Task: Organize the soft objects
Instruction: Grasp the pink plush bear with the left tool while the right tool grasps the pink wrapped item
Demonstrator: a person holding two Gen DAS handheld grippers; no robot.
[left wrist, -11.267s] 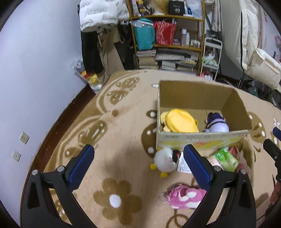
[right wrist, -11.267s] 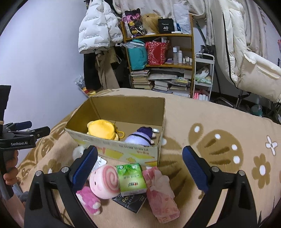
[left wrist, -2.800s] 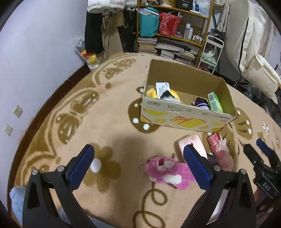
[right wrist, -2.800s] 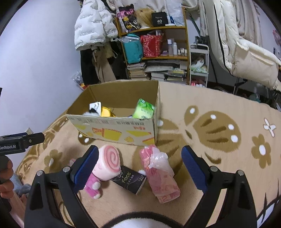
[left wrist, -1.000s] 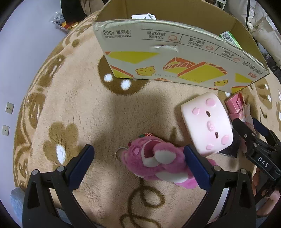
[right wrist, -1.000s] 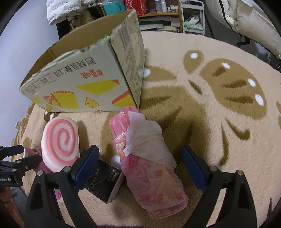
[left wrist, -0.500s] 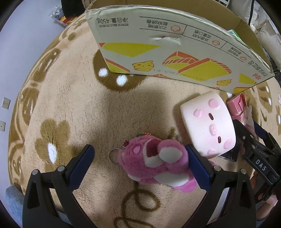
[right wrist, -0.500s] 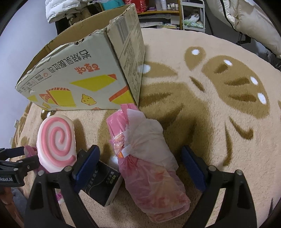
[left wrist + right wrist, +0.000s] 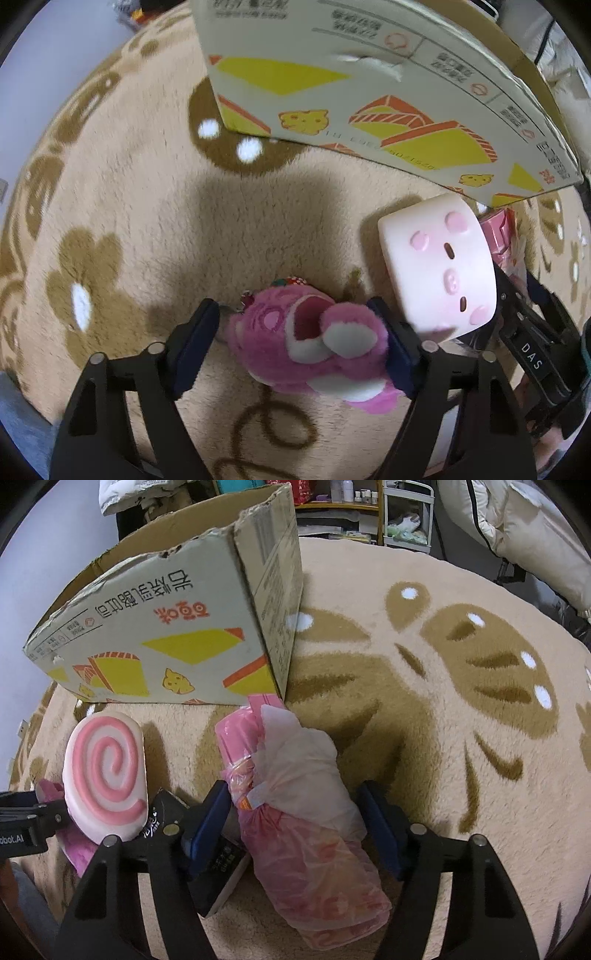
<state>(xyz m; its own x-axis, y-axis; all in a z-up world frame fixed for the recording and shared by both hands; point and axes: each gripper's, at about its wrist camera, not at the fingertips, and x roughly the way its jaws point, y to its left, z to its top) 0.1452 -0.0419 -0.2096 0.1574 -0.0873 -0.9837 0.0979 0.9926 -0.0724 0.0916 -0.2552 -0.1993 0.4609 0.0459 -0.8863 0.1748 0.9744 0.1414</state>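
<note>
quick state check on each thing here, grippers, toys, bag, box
left gripper: jaws just closing around pink plush bear
right gripper: jaws just closing around pink bagged roll
swirl cushion: on its edge
cardboard box: top open

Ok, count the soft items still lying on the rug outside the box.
3. The pink plush bear sits between the left gripper pads, the pink swirl cushion lies beside it, and the bagged pink bundle sits between the right gripper pads. Others may be hidden.
</note>
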